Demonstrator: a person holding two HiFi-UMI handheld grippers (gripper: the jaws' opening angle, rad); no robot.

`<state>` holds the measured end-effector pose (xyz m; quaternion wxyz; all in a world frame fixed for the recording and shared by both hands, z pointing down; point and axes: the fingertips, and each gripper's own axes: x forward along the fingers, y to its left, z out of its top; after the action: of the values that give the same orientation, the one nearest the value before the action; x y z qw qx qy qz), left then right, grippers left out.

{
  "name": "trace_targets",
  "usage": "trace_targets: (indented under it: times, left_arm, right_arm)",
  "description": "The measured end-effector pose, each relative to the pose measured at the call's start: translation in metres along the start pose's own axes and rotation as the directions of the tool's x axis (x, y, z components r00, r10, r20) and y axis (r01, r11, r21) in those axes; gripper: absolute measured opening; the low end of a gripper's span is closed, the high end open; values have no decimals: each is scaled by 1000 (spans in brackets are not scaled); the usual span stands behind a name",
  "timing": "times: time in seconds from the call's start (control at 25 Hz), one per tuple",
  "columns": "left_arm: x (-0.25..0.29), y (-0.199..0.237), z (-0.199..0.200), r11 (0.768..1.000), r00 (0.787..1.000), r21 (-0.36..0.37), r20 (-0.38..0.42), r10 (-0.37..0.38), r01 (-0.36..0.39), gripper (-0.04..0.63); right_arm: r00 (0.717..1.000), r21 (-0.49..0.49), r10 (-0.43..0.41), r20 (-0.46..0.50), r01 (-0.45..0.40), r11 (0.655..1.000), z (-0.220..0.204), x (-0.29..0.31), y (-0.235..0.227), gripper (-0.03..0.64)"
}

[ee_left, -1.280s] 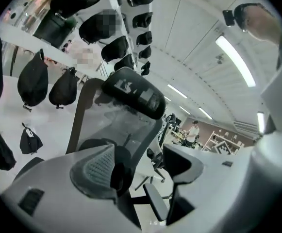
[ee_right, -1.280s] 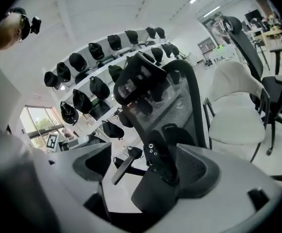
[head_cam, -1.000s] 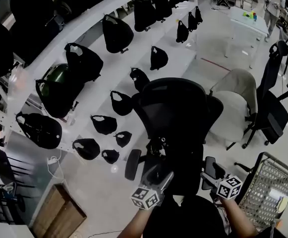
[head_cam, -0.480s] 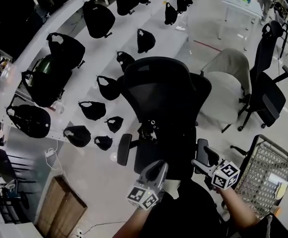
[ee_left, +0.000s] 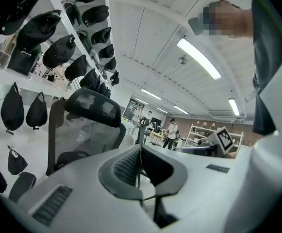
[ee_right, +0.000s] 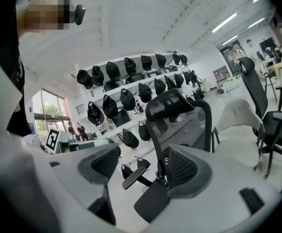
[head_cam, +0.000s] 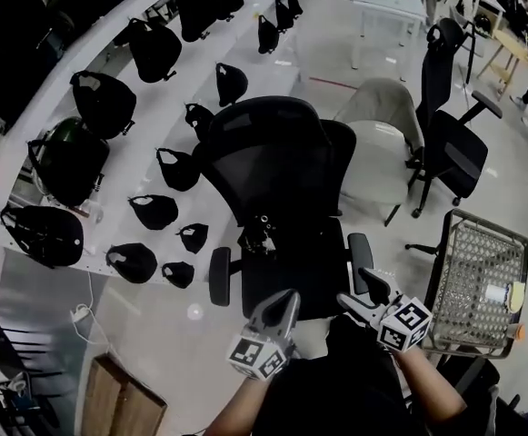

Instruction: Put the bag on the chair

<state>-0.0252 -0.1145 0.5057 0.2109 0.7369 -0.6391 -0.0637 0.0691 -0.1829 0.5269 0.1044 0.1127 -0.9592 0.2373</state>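
**Near to far.** The left gripper (head_cam: 285,300) is seen clenched, with nothing evident between its jaws. The right gripper (head_cam: 362,291), whose jaws have just been closing, is held parted and empty. Directly ahead of both, the seat (head_cam: 291,266) of the black mesh office chair (head_cam: 273,153) is left bare. The black bags (head_cam: 154,211) are hung on the white rack (head_cam: 132,153) to its left, nearer the left gripper.

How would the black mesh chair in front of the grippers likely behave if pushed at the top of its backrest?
The black mesh chair would probably swivel or roll rather than stay put, though its base is hidden under the seat. Its tall backrest may recline first, and its see-through mesh likely gives slightly.
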Motion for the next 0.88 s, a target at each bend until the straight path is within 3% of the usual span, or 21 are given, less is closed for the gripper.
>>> trace_targets:
  times: [0.28,0.6,0.76,0.88]
  left_arm:
    - [-93,15,18,999,998,33,60,13,-15,12]
    - [-186,8,14,994,998,113,59,-6,-1,12]
    - [-223,9,15,996,998,92,67,-1,-5,12]
    - [-239,10,23,994,996,107,87,10,-20,12]
  right_arm:
    - [997,-43,-61,-43,59,997,-42,-2,94,257]
    - [987,-85,-129,98,138,987,-54,-21,190,6]
    - [980,-117,-180,89,190,975,-60,-24,215,0]
    - [980,-159,-173,99,188,969,-54,-23,229,0]
